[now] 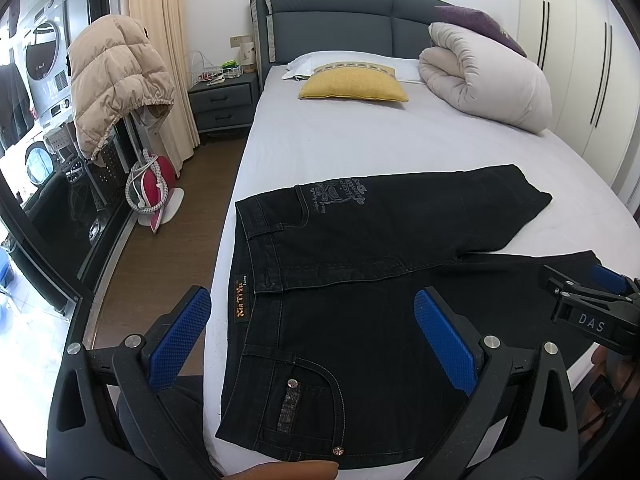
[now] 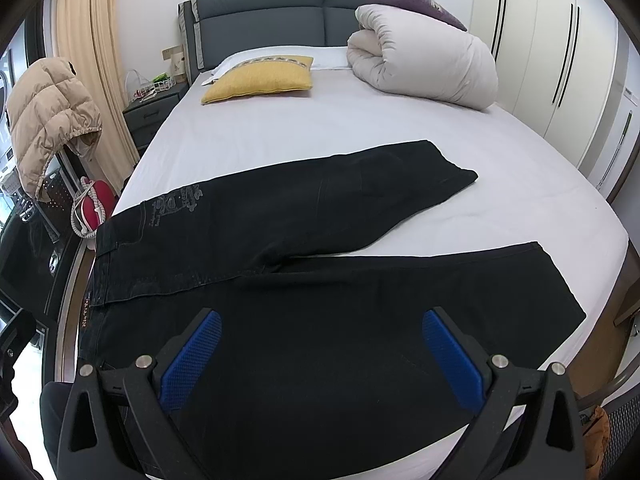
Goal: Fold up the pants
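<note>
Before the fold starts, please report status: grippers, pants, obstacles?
Left hand-held gripper open, right hand-held gripper open, both empty. Pants flat on bed, legs spread apart. Nothing in the way.

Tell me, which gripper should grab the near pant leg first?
Probably the right gripper: it hangs open over the near leg of the black pants. The left gripper, also open, sits above the waistband instead.

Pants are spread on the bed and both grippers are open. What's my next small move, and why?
Probably lower the left hand-held gripper onto the waistband of the black pants and close. Both legs lie flat and apart, nothing is gripped, and the waistband sits just ahead.
</note>
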A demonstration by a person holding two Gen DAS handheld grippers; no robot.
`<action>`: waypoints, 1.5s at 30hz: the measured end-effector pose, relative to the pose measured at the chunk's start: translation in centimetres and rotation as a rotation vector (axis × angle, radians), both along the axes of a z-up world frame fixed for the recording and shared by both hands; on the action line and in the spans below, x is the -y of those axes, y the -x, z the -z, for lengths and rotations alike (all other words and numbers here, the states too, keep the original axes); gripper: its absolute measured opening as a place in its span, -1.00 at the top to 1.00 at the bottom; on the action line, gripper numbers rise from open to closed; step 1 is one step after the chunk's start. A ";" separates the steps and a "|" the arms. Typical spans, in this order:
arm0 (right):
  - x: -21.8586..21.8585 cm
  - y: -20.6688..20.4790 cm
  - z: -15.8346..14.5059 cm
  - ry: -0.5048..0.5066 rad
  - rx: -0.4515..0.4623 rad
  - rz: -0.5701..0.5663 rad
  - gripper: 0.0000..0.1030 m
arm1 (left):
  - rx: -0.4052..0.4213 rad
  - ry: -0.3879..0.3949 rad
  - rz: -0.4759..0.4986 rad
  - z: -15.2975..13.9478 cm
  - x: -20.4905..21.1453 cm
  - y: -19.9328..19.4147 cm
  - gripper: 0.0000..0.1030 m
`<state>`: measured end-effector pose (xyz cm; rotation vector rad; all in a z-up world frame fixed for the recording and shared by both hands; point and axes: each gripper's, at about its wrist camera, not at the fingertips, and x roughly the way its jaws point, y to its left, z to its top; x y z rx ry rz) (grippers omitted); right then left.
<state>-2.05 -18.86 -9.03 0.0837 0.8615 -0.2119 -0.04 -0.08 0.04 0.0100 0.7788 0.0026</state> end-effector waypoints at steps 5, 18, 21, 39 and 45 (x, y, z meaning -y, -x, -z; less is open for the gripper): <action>-0.1 0.1 0.0 0.001 0.000 0.000 -1.00 | -0.002 0.001 0.001 0.0 -0.1 0.0 -1.00; -0.6 0.1 0.7 0.002 -0.005 -0.002 -1.00 | -0.005 0.002 0.001 0.7 0.0 -0.2 -1.00; -0.7 0.2 0.8 0.002 -0.006 -0.002 -1.00 | -0.005 0.002 0.002 1.0 0.0 -0.2 -1.00; -0.8 0.2 1.0 0.000 -0.009 -0.003 -1.00 | -0.006 0.003 0.001 1.6 0.0 -0.4 -1.00; -0.9 0.3 1.2 0.001 -0.011 -0.003 -1.00 | -0.010 0.004 0.002 2.2 -0.1 -0.5 -1.00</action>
